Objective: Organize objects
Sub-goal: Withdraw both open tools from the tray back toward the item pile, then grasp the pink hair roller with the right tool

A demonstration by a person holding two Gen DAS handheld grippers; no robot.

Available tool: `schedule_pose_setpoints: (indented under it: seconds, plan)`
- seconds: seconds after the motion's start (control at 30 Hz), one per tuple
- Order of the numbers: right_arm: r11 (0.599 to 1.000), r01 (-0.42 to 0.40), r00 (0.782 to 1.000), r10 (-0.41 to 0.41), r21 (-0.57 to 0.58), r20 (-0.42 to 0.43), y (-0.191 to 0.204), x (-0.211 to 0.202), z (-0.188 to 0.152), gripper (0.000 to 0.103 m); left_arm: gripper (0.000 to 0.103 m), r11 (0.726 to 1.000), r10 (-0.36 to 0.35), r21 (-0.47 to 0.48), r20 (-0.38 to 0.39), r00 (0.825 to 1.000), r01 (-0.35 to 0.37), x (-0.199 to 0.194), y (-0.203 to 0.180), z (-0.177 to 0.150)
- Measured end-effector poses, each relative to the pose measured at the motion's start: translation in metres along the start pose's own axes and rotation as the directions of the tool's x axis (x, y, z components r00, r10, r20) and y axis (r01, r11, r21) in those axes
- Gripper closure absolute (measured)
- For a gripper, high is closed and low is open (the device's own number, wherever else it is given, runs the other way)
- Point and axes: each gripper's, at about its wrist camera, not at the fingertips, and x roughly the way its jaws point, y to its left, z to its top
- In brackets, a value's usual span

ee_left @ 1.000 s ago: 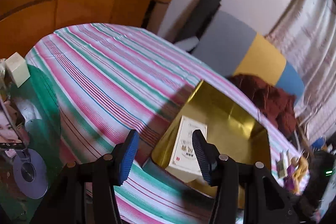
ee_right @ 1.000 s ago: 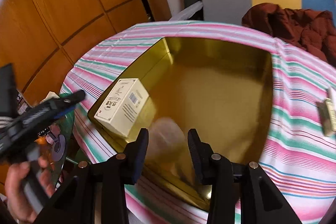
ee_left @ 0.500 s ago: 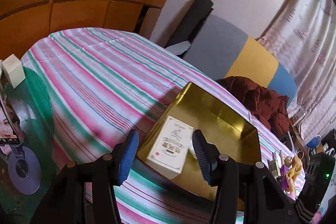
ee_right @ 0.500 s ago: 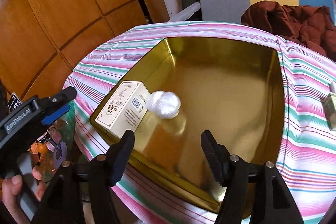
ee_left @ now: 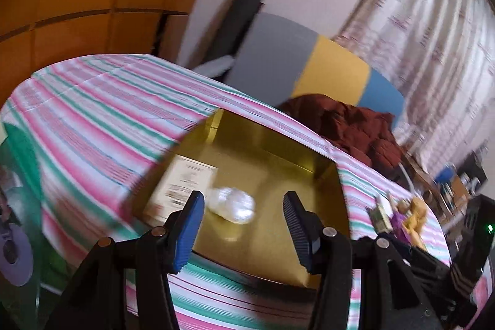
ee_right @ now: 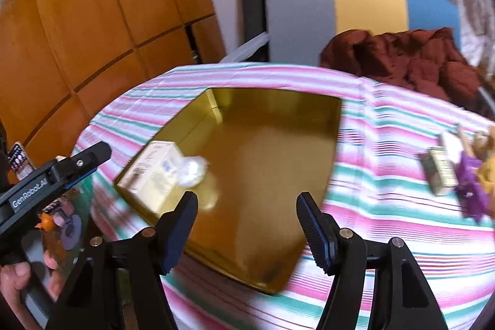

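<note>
You held both tongs, left and right, spread apart and empty above the gold tray, where a white wad touched the box.

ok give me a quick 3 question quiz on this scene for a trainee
1. True or false: the white box lies inside the gold tray.
2. What touches the box in the tray? A) a doll B) a white wad C) a cup
3. Fill in: both the left gripper and the right gripper are ____ and hold nothing.

Key: 1 true; 2 B; 3 open.
</note>
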Motion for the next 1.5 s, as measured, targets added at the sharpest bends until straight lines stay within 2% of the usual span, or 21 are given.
schedule_pose_setpoints:
  seconds: [0.17,0.37,0.57,0.77,0.97,1.07,1.2,1.33,1.5]
  plan:
    - [0.997,0.051,0.999,-0.051,0.058,0.002,-0.043,-0.016,-0.010,0.038,0.049,0.994,-0.075,0.075,-0.049,0.996,0.079,0.005,-0.034,-0.014]
    - [0.988,0.121,0.993,-0.121,0.096,-0.001,-0.087,-0.031,-0.029,0.038,0.049,0.970,-0.162,0.169,-0.095,0.982,0.177,0.002,-0.077,-0.036]
    - [0.967,0.215,0.976,-0.207,0.133,-0.073,-0.145,-0.039,-0.056,0.038,0.049,0.943,-0.213,0.228,-0.145,0.966,0.242,0.003,-0.108,-0.057]
    - [0.924,0.345,0.937,-0.329,0.163,-0.117,-0.213,-0.059,-0.069,0.038,0.049,0.929,-0.234,0.241,-0.200,0.951,0.279,0.009,-0.131,-0.075]
    - [0.866,0.486,0.872,-0.472,0.117,-0.128,-0.282,-0.089,-0.064,0.037,0.049,0.919,-0.239,0.258,-0.241,0.941,0.299,0.012,-0.149,-0.087]
    - [0.853,0.511,0.857,-0.498,0.105,-0.133,-0.316,-0.098,-0.062,0.028,0.049,0.916,-0.242,0.256,-0.261,0.935,0.309,0.016,-0.158,-0.090]
    - [0.842,0.517,0.854,-0.494,0.155,-0.160,-0.351,-0.099,-0.066,0.026,0.049,0.907,-0.243,0.270,-0.287,0.927,0.322,0.020,-0.170,-0.096]
    - [0.853,0.491,0.870,-0.468,0.176,-0.156,-0.366,-0.091,-0.070,0.026,0.048,0.898,-0.245,0.280,-0.320,0.915,0.338,0.025,-0.181,-0.102]
    - [0.869,0.450,0.887,-0.410,0.205,-0.211,-0.378,-0.069,-0.077,0.027,0.043,0.891,-0.241,0.286,-0.359,0.902,0.353,0.033,-0.192,-0.110]
